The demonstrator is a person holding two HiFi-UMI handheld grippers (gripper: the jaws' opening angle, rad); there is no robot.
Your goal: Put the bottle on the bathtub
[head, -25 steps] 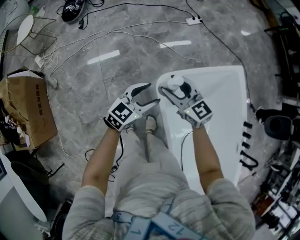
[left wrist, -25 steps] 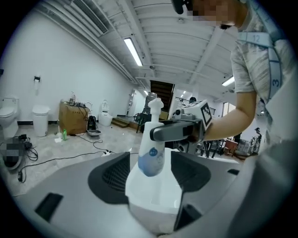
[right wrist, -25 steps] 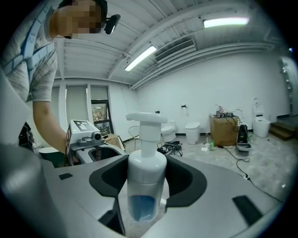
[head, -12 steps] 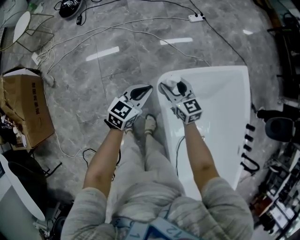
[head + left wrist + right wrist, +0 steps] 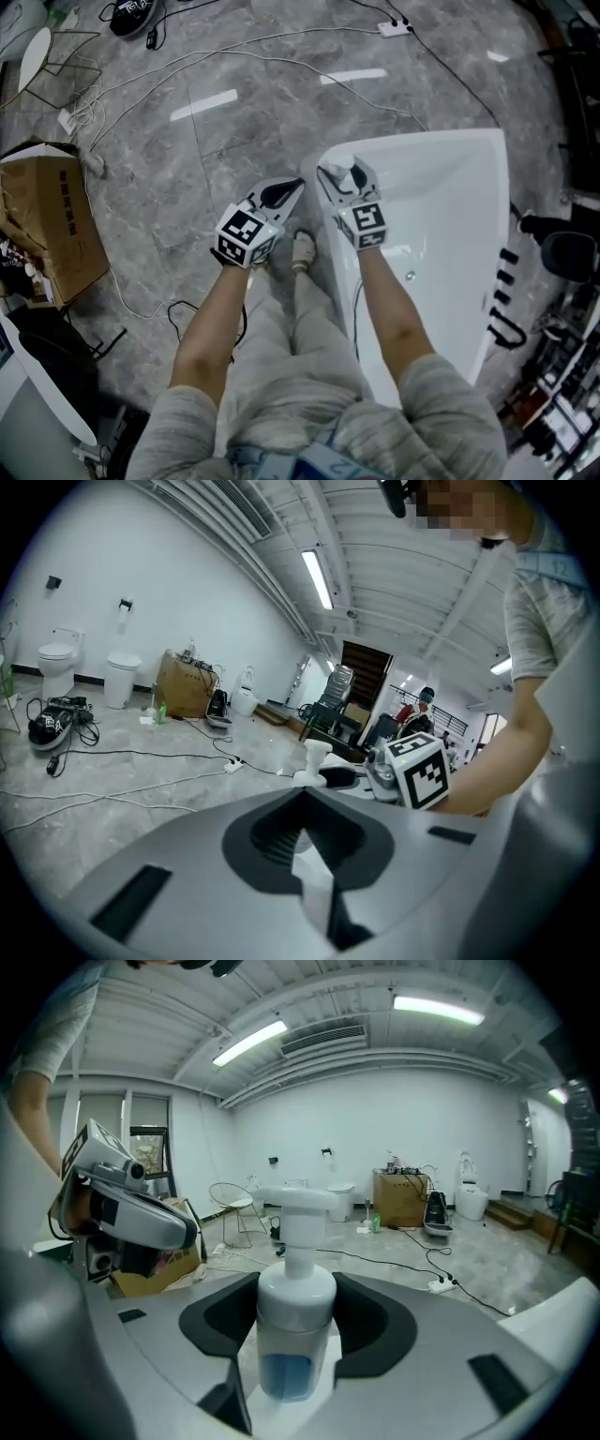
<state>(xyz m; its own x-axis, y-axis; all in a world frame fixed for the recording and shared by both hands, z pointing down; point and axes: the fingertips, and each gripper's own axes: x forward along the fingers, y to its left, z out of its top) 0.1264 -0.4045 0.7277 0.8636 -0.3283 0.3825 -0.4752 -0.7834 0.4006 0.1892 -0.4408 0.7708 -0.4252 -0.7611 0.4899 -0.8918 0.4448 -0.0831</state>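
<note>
Head view, looking steeply down. The right gripper (image 5: 339, 176) is clamped on a white pump bottle (image 5: 357, 172), which stands over the near left corner of the white bathtub (image 5: 441, 142). This view does not show whether the bottle's base touches the rim.

Right gripper view. The two jaws press on opposite sides of the bottle's rounded shoulder, and the bottle stands upright between them. Its lower body is translucent and shows blue liquid; the white pump head points to the right of the view.

Left gripper view. The left gripper (image 5: 302, 808) has its jaws fully together with nothing between them. Beyond its tips the pump head and the right gripper's marker cube are visible close by.

Surroundings, head view. The left gripper hangs just beside the bathtub's outer wall, over the grey marbled floor (image 5: 234, 141) and apart from the bottle. A shoe (image 5: 302, 249) shows between the two forearms. A cardboard box (image 5: 52, 225) stands at the left edge, and cables (image 5: 141, 84) trail across the floor to a power strip (image 5: 394, 26) at the top.
</note>
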